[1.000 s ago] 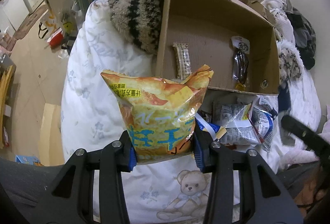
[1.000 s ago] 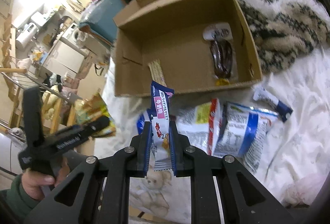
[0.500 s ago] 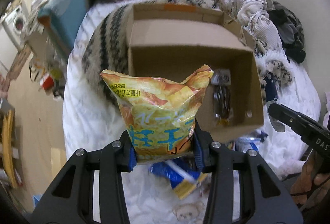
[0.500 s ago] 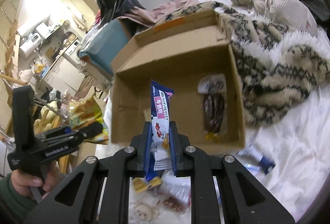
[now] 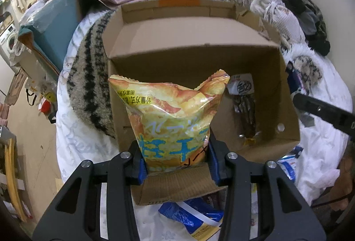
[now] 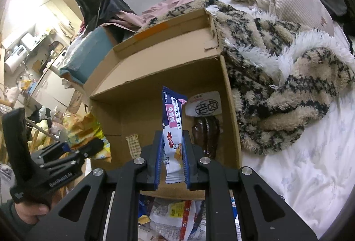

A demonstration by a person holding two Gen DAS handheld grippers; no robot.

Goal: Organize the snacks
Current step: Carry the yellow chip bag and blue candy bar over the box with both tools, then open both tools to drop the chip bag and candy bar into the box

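So the left gripper [image 5: 175,163] is clamped on the orange chip bag [image 5: 173,121], held upright over the cardboard box [image 5: 255,59] for dropping in. Right gripper [image 6: 172,165] pinches a blue-white snack bar [image 6: 173,130]. A second ago both were nearer, over the loose snacks.

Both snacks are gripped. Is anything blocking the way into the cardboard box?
Nothing visible does. The box is open-topped; the chip bag in the left gripper and the wrapped bar in the right gripper face it. Inside lie only a dark packet and small wafer.
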